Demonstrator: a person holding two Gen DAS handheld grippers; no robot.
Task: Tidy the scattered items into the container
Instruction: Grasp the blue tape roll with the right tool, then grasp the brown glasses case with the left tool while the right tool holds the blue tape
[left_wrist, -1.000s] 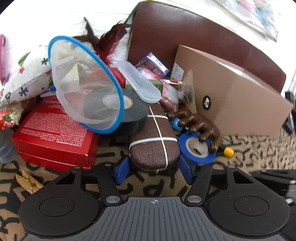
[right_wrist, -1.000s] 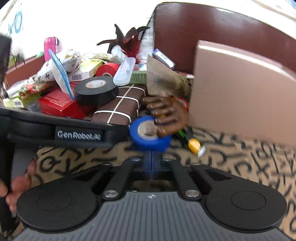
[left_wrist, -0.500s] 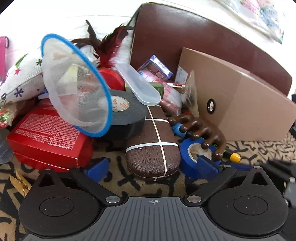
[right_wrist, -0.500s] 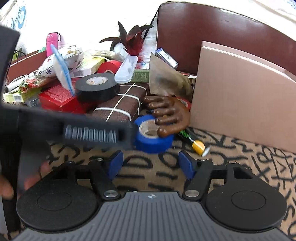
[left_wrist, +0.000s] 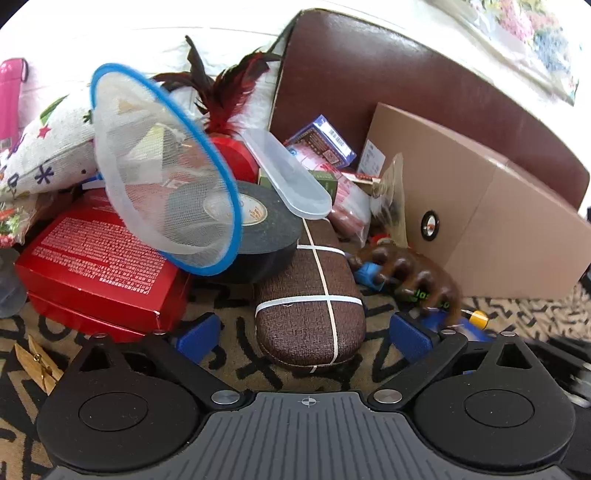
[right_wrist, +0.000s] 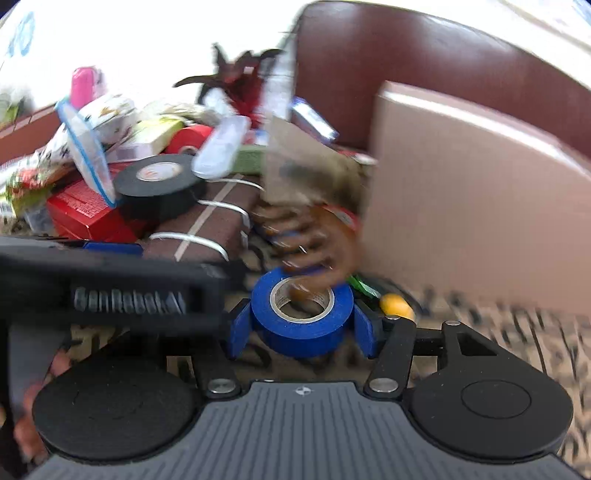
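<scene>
In the right wrist view a blue tape roll (right_wrist: 301, 317) sits between the blue pads of my right gripper (right_wrist: 303, 330). The jaws are closing and both pads touch the roll's sides. The roll looks sharp while the rest blurs. A brown wooden massager (right_wrist: 317, 240) lies just behind it. My left gripper (left_wrist: 304, 334) stands wide open, its pads apart from the end of the brown glasses case (left_wrist: 310, 306) that lies between them. A black tape roll (left_wrist: 258, 229) rests on the case's far end. The cardboard box (left_wrist: 480, 221) stands to the right.
A red box (left_wrist: 96, 269), a blue-rimmed mesh strainer (left_wrist: 162, 177), a clear lid (left_wrist: 288, 177), feathers and small packets are piled at left and behind. A dark brown padded wall (left_wrist: 406, 81) rises at the back. A wooden clothespin (left_wrist: 37, 362) lies on the patterned cloth. The left gripper's body (right_wrist: 129, 295) crosses the right view.
My left jaws opened wide and let go of the glasses case. My right jaws went from shut to open, then came in around the blue tape roll, which has slid out from under the massager.
</scene>
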